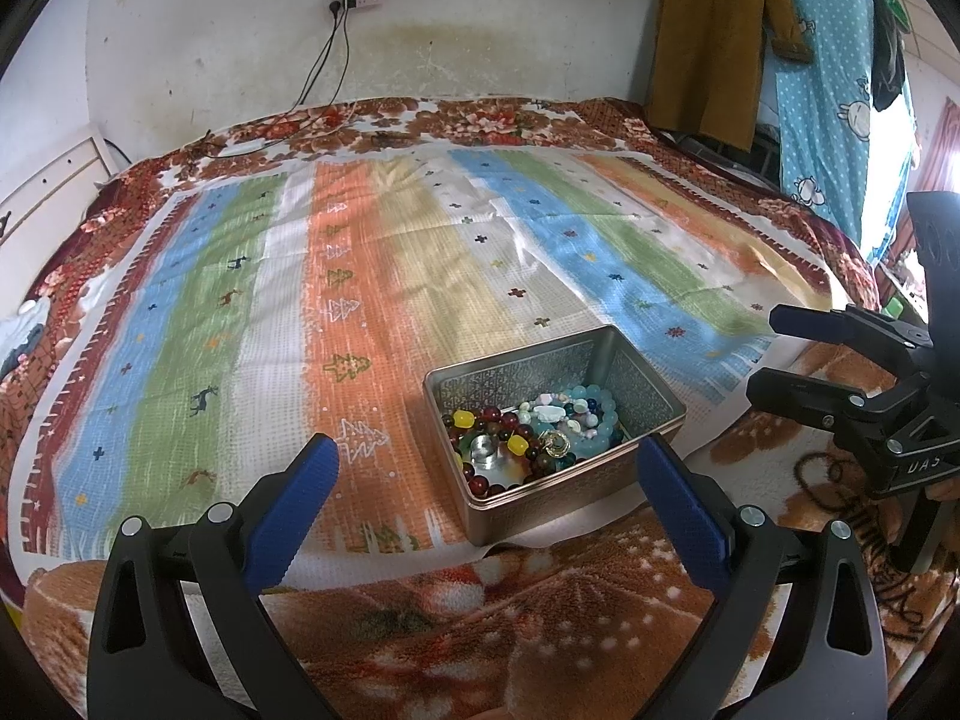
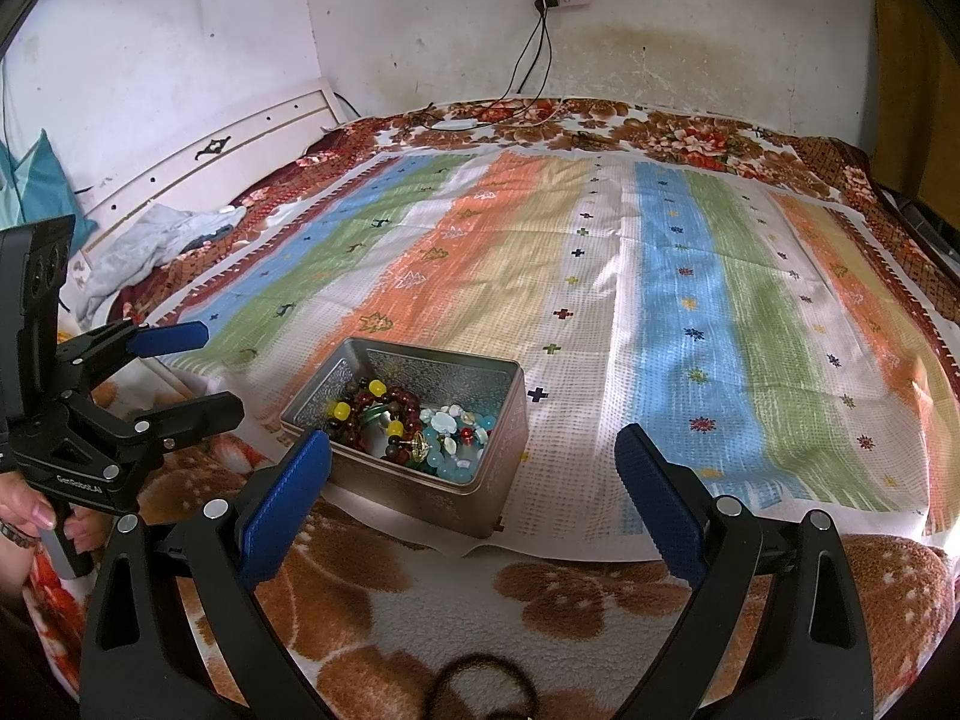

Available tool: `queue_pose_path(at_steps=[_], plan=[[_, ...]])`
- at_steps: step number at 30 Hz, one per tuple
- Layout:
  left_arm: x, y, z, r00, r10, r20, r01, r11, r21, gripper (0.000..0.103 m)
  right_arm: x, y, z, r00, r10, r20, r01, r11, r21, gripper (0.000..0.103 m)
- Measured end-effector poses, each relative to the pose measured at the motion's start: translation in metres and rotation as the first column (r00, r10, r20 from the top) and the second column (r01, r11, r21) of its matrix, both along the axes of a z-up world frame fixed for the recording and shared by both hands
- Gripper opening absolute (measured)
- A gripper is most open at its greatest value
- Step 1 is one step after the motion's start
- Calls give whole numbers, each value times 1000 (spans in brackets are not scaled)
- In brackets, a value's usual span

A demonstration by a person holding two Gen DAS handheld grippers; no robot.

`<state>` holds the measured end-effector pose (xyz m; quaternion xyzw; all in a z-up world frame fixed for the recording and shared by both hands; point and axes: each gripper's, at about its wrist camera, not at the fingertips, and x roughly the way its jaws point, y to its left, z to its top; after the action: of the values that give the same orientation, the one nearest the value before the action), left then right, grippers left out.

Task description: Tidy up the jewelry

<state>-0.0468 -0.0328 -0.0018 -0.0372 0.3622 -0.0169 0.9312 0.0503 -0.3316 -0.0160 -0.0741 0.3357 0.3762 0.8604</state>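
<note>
Blue-padded fingers (image 1: pixel 312 480) of the left tool (image 1: pixel 489 480) stand wide apart, holding nothing, over the near edge of the bed (image 1: pixel 420 228). Between them sits an open metal tin (image 1: pixel 552 480) on the striped cloth (image 1: pixel 198 324), close to that cloth's near edge where the brown fleece blanket (image 1: pixel 480 618) begins. Beaded bracelets (image 1: pixel 522 432) in red, yellow, blue and white fill the tin's bottom. To its right hovers the right tool (image 2: pixel 474 480), its fingers also spread apart and empty. A hand (image 2: pixel 30 510) grips the left tool's handle in the right wrist view.
</note>
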Motion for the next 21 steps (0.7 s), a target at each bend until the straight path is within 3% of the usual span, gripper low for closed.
queue_pose_path(at_steps=[21], plan=[[0, 0, 1, 1000, 3, -2, -3, 1000, 0, 97, 0, -2, -1, 1000, 0, -1, 0, 1000, -3, 96]])
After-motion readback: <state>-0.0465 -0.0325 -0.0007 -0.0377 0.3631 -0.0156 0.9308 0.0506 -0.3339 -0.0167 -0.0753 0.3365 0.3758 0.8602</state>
